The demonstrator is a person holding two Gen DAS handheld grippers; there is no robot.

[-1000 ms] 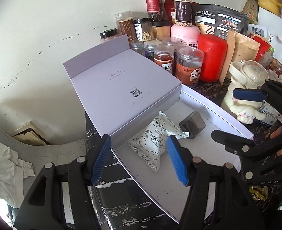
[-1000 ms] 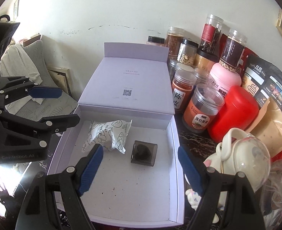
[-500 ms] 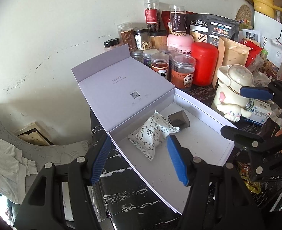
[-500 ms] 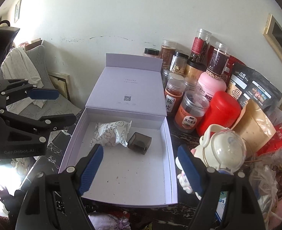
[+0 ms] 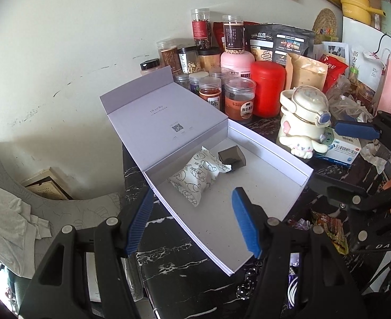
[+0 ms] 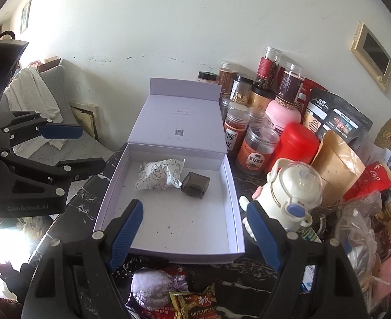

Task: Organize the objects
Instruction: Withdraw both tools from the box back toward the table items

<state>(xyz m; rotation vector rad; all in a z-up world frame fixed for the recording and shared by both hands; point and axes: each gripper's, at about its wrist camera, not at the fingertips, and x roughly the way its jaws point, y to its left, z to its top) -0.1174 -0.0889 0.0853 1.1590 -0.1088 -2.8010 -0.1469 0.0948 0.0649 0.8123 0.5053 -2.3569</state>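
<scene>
An open lilac gift box (image 5: 259, 202) (image 6: 169, 228) lies on the black marble table, its lid folded back towards the wall. Inside rest a white printed snack packet (image 5: 199, 176) (image 6: 159, 174) and a small dark translucent cube (image 5: 232, 156) (image 6: 195, 184). My left gripper (image 5: 192, 223) hovers open over the box's near left edge, nothing between its blue pads. My right gripper (image 6: 195, 232) hangs open above the box's front part, also empty. In each wrist view the other gripper (image 5: 355, 156) (image 6: 70, 146) shows at the side.
Several spice jars (image 6: 258, 146), a red canister (image 6: 295, 146) and pouches crowd the back right. A cream cartoon kettle (image 6: 293, 191) stands right of the box. A lilac sachet (image 6: 153, 287) and snack packs (image 6: 195, 305) lie in front. A grey chair with cloth (image 5: 15, 212) stands left.
Both grippers have pulled back and risen from the box, so it looks smaller and more of the table shows. Jaw gaps are unchanged; the packet and cube stay put.
</scene>
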